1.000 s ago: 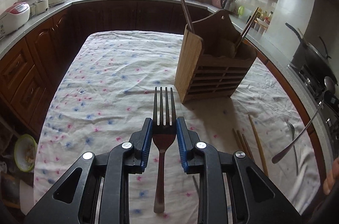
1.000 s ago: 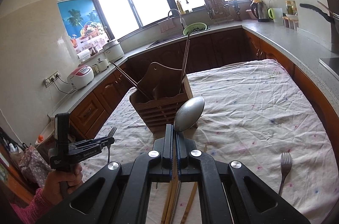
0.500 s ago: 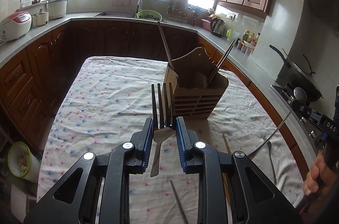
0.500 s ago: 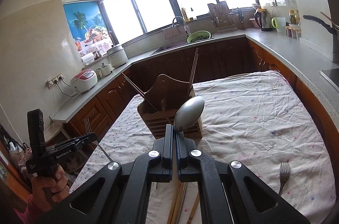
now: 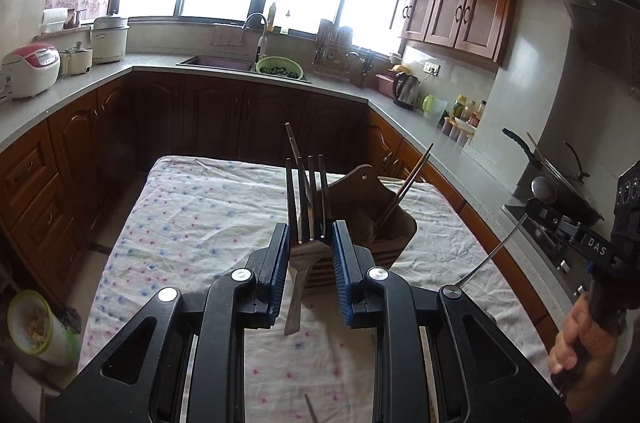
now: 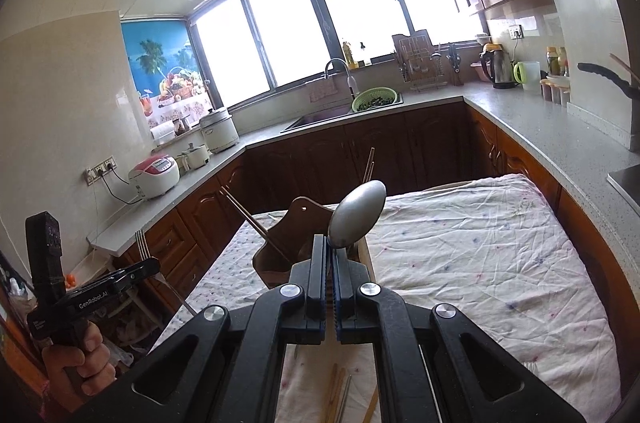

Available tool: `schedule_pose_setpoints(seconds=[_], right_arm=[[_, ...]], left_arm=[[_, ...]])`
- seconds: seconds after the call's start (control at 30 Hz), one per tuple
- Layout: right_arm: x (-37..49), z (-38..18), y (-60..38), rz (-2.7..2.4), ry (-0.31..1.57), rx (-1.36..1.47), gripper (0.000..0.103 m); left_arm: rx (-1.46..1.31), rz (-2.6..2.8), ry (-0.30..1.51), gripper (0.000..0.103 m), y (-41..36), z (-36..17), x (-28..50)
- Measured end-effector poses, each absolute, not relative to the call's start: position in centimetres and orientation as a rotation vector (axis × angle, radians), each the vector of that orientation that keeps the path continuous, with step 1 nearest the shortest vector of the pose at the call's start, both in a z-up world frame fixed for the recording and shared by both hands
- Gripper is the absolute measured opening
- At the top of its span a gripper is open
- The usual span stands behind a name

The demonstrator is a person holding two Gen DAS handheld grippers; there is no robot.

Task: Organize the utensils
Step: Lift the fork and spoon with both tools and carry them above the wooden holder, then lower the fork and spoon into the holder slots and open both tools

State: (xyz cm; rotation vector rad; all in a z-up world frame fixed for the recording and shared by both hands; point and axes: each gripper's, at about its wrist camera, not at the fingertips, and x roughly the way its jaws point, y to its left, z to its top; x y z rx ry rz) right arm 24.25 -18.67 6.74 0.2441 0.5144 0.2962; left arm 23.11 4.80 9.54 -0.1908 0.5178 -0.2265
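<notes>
Fork [image 5: 308,219] stands tines-up, clamped in the left gripper [image 5: 309,255] — spoon [image 6: 357,215] pinched by the right gripper [image 6: 330,259], both above the wooden holder [image 5: 380,223].

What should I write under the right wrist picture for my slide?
Right gripper pinches a spoon above the wooden utensil holder.

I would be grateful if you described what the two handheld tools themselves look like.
Both are black plastic. The left tool and right tool each have angular arms with triangular cut-outs, silver pivot screws and ribbed blue pads. Seen from the side, one reads "GenRobot.AI", the other "DAS". No sleeve is clearly visible.
</notes>
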Motion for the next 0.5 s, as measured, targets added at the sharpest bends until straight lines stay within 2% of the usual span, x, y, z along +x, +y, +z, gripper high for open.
schedule_pose_setpoints(seconds=[0.33, 0.5], right_arm=[[29.6, 8.5, -18.4, 0.245, 0.434, 0.221, 0.002], [32.4, 8.4, -17.7, 0.215, 0.414, 0.183, 0.002]], left_arm=[[-0.233, -0.237, 0.413, 0.02, 3.2, 13.3, 27.8], [-0.261, -0.232, 0.385, 0.02, 2.2, 13.1, 30.8]])
